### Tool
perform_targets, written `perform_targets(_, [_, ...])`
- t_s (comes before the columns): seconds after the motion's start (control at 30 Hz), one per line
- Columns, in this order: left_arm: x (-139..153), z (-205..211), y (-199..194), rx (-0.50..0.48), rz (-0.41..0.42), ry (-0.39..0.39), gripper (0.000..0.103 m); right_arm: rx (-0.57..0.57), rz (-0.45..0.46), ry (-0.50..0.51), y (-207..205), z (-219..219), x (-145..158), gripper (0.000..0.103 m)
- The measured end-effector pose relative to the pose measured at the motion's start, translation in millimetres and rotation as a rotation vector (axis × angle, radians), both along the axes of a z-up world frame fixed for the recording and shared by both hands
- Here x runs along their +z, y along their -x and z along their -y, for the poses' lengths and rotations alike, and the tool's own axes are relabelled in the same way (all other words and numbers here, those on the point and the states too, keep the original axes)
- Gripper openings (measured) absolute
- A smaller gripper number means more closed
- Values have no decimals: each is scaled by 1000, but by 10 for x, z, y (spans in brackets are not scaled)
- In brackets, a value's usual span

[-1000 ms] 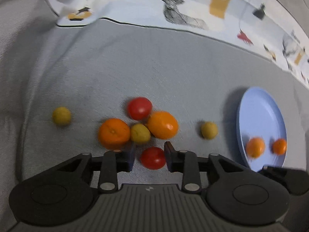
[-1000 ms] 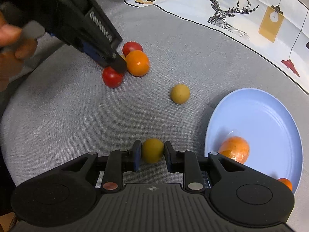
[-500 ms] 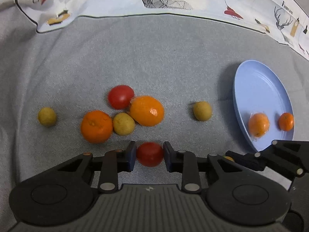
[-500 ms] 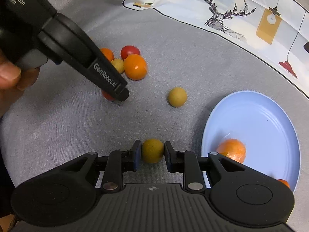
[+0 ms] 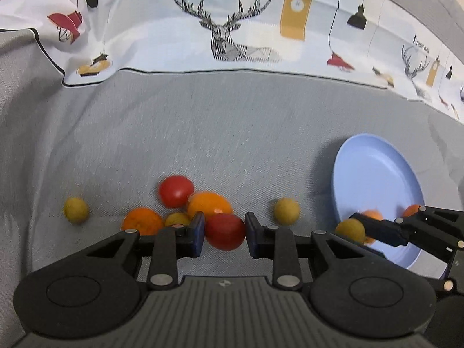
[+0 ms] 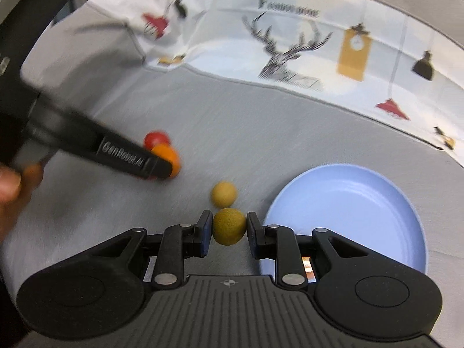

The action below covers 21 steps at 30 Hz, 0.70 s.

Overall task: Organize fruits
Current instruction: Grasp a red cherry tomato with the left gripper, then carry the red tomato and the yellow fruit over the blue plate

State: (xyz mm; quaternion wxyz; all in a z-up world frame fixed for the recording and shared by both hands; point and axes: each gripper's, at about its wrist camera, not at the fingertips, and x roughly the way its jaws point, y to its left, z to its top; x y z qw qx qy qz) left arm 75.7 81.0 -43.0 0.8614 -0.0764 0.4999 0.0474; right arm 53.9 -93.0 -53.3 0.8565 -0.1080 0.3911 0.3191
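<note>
My left gripper (image 5: 224, 233) is shut on a red tomato (image 5: 225, 231) and holds it above the grey cloth. Behind it lie another red tomato (image 5: 176, 190), two oranges (image 5: 209, 203) (image 5: 142, 221) and a small yellow fruit (image 5: 177, 219). More yellow fruits lie at the left (image 5: 75, 209) and right (image 5: 286, 210). My right gripper (image 6: 228, 230) is shut on a yellow-green fruit (image 6: 229, 230), beside the left edge of the blue plate (image 6: 362, 197). The right gripper also shows in the left wrist view (image 5: 359, 227) over the plate (image 5: 374, 174), which holds two oranges (image 5: 411, 210).
A white printed cloth (image 5: 232, 29) with deer and lamp drawings covers the far side of the grey surface. A loose yellow fruit (image 6: 224, 193) lies just beyond my right gripper. The left gripper (image 6: 156, 168) and a hand (image 6: 11, 179) show at the left of the right wrist view.
My left gripper closed on the red tomato and lifted it off the cloth. My right gripper carried its yellow-green fruit up and toward the plate.
</note>
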Motion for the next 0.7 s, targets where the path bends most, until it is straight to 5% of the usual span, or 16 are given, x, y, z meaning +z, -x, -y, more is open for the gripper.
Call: perform_targets(0.7, [221, 318, -72, 83, 192, 32, 32, -307, 90, -92, -259, 487, 154, 27])
